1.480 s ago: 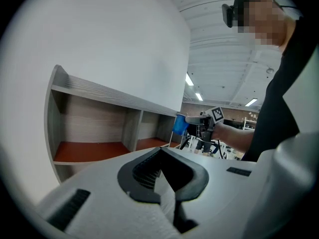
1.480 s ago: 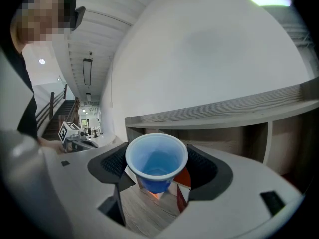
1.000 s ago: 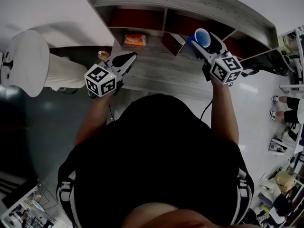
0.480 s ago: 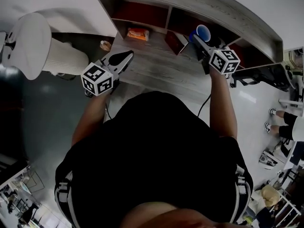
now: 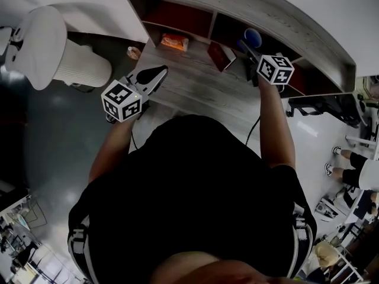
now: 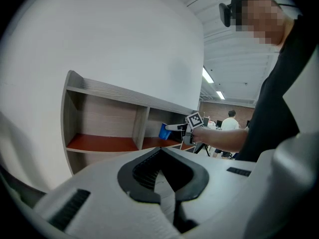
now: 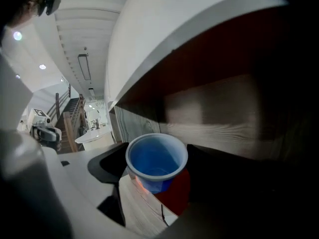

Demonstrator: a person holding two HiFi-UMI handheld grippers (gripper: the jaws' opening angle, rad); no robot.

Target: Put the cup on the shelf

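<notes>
Blue cup (image 7: 156, 159) clamped in the right gripper (image 5: 247, 45) hangs at the mouth of the shelf (image 5: 237, 2); next it likely needs setting down and releasing; left gripper (image 6: 160, 169) closed, empty.

Right gripper (image 5: 246, 46) outstretched, jaws clamping the cup (image 7: 157, 159) (left gripper (image 5: 159, 73) jaws together).

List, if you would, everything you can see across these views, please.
shelf: one, grey wood with red-brown floors, at the desk's far side
desk: one, grey wood, before the person
cup: one, blue, at a shelf compartment's mouth
packet: one, orange, by the shelf's left end
box: one, dark red, left of the cup
rounded object: one, white, left of the desk
left gripper: one, white, shut, empty
right gripper: one, white, holding the cup
</notes>
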